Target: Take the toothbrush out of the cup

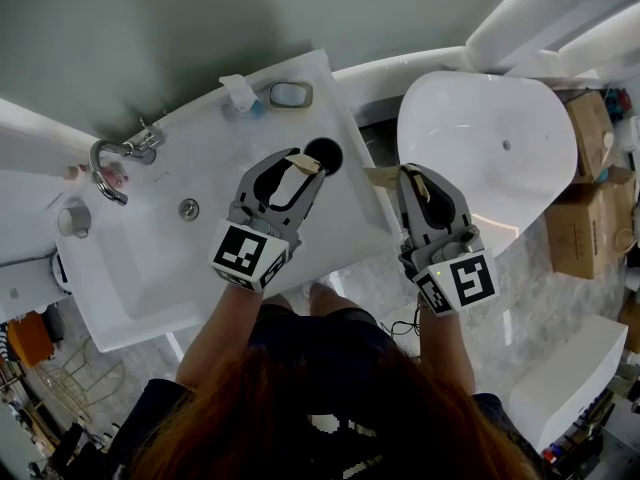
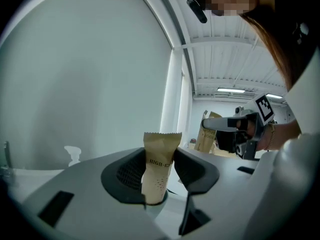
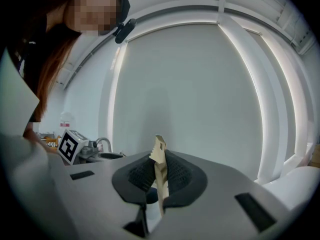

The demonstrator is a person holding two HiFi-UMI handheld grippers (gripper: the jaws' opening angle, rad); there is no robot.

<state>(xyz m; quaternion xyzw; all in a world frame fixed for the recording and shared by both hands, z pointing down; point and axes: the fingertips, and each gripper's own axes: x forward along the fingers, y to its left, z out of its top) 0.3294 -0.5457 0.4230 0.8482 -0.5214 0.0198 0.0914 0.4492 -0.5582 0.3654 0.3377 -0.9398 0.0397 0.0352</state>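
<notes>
We find the left gripper clenched part-wide on the wrapped toothbrush, a brown paper packet standing upright with both pads against its edges. In the head view this packet sits at the jaw tips, just on the near side of the black cup on the right rim of the washbasin; we cannot tell whether its foot is clear of the cup. The right gripper, off to the basin's right, is nearly closed, pinching a second brown packet edge-on.
</notes>
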